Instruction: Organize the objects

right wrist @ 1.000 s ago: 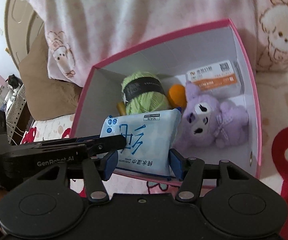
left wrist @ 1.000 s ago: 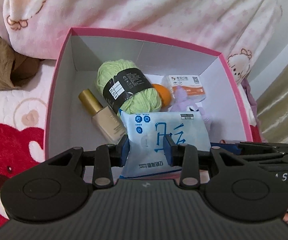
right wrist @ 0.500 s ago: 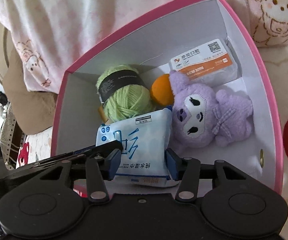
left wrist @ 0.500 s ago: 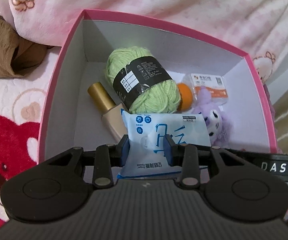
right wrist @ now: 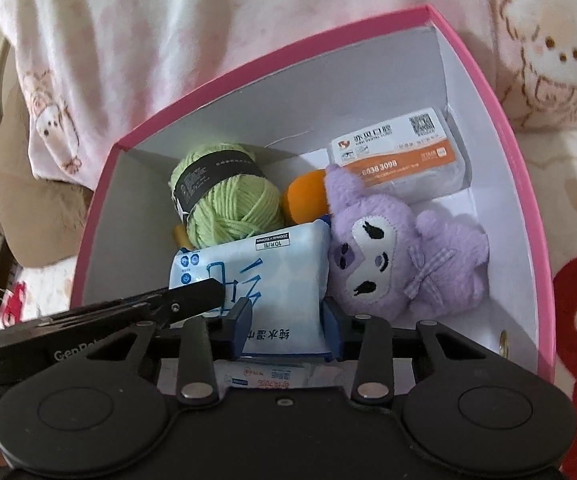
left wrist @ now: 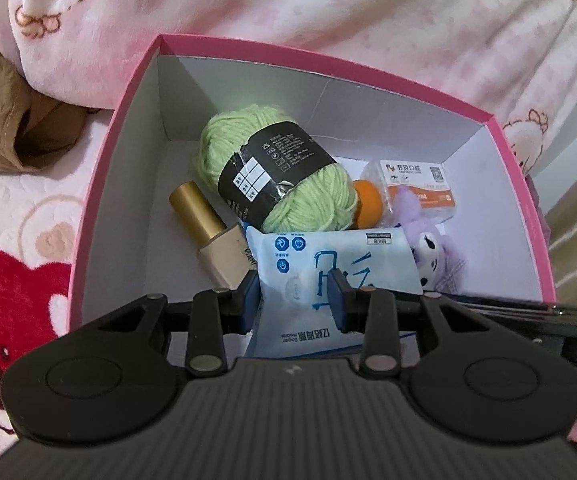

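The left gripper (left wrist: 294, 300) and the right gripper (right wrist: 284, 330) both pinch the blue wet-wipes pack (left wrist: 328, 276), jaws narrowed on its lower half, at the bottom centre of each frame — just inside the pink box (left wrist: 100, 184). Yarn (left wrist: 272, 176), a gold-capped bottle (left wrist: 208, 236), a purple plush (right wrist: 400, 256) and a tissue pack (right wrist: 400, 156) already lie inside; it seems only releasing the wipes is left.

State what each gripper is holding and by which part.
Both hold the same wet wipes pack: the left gripper pinches its near end toward one side, and the right gripper clamps across the near end's width.
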Demonstrator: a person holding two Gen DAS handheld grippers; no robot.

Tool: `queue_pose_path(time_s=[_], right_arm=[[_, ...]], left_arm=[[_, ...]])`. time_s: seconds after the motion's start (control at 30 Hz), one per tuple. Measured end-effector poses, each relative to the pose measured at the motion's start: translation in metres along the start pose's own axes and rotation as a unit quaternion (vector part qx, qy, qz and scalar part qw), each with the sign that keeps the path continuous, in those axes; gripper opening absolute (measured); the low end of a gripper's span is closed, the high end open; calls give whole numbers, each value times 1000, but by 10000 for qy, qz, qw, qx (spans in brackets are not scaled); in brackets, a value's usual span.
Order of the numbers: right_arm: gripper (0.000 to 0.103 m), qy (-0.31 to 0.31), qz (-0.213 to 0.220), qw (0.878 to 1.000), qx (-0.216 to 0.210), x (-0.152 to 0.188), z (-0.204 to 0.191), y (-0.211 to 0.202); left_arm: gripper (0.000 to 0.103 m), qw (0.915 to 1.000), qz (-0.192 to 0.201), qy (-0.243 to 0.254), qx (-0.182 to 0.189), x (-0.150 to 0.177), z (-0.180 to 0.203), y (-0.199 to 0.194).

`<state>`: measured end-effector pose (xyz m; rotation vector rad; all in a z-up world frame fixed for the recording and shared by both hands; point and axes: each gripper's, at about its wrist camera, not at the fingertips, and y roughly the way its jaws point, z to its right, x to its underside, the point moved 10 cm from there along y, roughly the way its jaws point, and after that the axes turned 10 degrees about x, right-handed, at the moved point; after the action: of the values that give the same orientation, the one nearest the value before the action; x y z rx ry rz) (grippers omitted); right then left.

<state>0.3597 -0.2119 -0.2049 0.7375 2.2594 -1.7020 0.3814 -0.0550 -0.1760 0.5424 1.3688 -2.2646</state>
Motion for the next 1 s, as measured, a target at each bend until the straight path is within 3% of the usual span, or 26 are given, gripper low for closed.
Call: queue_pose_path(time_s=[0.23,0.43,0.73,0.83,1.0], right_arm=[[43,-456,162,9973,553,2,5,1],[43,-622,440,9950,639,0,3,-26],[55,-951,785,9895,756,9,-9,-94],[56,-966,653,9913,614,13,-15,-115],[60,-1082,802,9898,474,16,-28,-159]], left_arm=[[46,9989,121,249,-375,0,0,-1],[61,9988,185,240,-373,-2,8,-20],[86,9972,317,527,-435,-8,40,-82],[95,9982,205,453,-324,-5,51,-105],[97,9980,221,454,-391,2,68,-154]])
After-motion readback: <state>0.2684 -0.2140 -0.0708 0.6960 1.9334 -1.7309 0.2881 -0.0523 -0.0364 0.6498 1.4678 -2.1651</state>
